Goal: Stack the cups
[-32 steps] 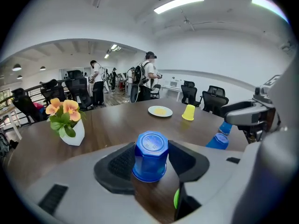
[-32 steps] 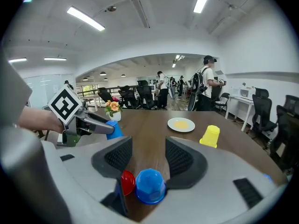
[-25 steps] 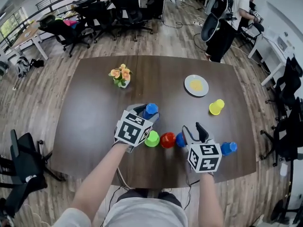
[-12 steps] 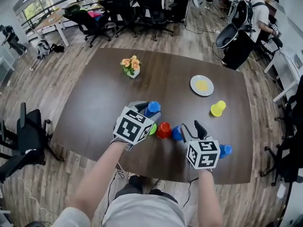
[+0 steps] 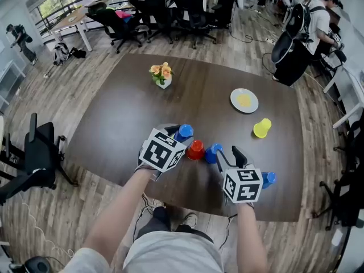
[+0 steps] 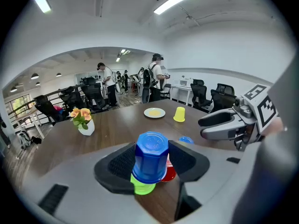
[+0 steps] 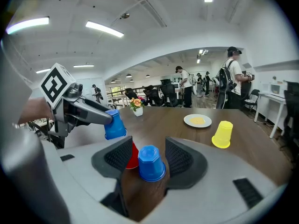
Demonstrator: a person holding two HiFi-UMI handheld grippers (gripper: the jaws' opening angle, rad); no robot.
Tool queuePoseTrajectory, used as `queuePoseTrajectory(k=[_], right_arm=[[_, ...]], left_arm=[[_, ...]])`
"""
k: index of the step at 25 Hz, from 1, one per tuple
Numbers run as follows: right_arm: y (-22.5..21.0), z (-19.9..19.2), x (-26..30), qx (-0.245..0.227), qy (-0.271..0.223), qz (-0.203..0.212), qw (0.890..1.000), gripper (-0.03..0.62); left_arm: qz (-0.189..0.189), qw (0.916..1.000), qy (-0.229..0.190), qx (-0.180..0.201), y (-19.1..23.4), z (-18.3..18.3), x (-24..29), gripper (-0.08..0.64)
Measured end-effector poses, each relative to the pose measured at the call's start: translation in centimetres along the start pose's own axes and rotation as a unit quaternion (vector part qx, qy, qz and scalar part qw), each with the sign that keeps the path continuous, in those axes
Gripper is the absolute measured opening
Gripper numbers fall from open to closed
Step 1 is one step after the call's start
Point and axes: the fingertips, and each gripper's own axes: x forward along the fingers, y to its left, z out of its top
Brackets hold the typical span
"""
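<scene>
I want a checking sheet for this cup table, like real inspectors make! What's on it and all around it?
Surface: dark wooden table.
Job's things: blue cup held off the table; green cup and red cup below it; second blue cup upside down beside the red one; third blue cup near the table's edge; yellow cup upside down, apart.
Clutter: plate with something yellow on it; flower pot.
Tongs: left tongs shut on the blue cup; right tongs open around the second blue cup.
Cables: cable on the floor beyond the table.
Surroundings: office chairs; person standing.
</scene>
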Motion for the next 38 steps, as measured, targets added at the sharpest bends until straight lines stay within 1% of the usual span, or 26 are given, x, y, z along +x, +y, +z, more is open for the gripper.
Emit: queuePoseTrajectory(k=[4,8,12,19,24,28,31,35,38], right_arm=[[-0.2,-0.5,-0.2,0.001,0.001,0.008,1.0,0.225],[-0.3,-0.7,-0.2,0.001,0.004,0.017,1.0,0.225],[-0.3,-0.7,-0.5,0.001,0.004,0.022,1.0,0.225],[0.6,-1.0,-1.3,0.018,-0.007,0.006,1.0,0.225],[1.3,-1.6,-3.7,0.035,-0.018,-0.023,0.999,0.225],[2.6,-2.9,-6.4,0.045,-0.016,-0.057,0.997,0.225],[3.0,-3.9,-8.9,0.049,-0.017,-0.081,0.995,0.225],[1.6,-5.8,-12.3,0.048,-0.007,-0.118,0.992,0.225],[-1.5,-6.8,-14.9,0.05,-0.008,-0.158,0.986,0.225]], left_arm=[[0.003,0.9999,-0.002,-0.015,-0.3,-0.3,0.4,0.222],[0.014,0.9996,-0.008,-0.025,-0.1,-0.4,0.5,0.224],[0.025,0.9989,-0.018,-0.037,0.1,-0.4,-0.1,0.259],[0.025,0.9987,-0.026,-0.036,-0.2,-1.8,-2.3,0.262],[0.011,0.9986,-0.041,-0.032,-2.2,-2.7,-4.3,0.259],[-0.019,0.9981,-0.056,-0.016,-4.9,-3.6,-5.9,0.255],[-0.043,0.9967,-0.068,-0.011,-7.2,-4.2,-6.6,0.25],[-0.073,0.9941,-0.079,-0.017,-10.9,-4.3,-5.6,0.242],[-0.098,0.992,-0.079,-0.008,-14.3,-3.7,-4.4,0.241]])
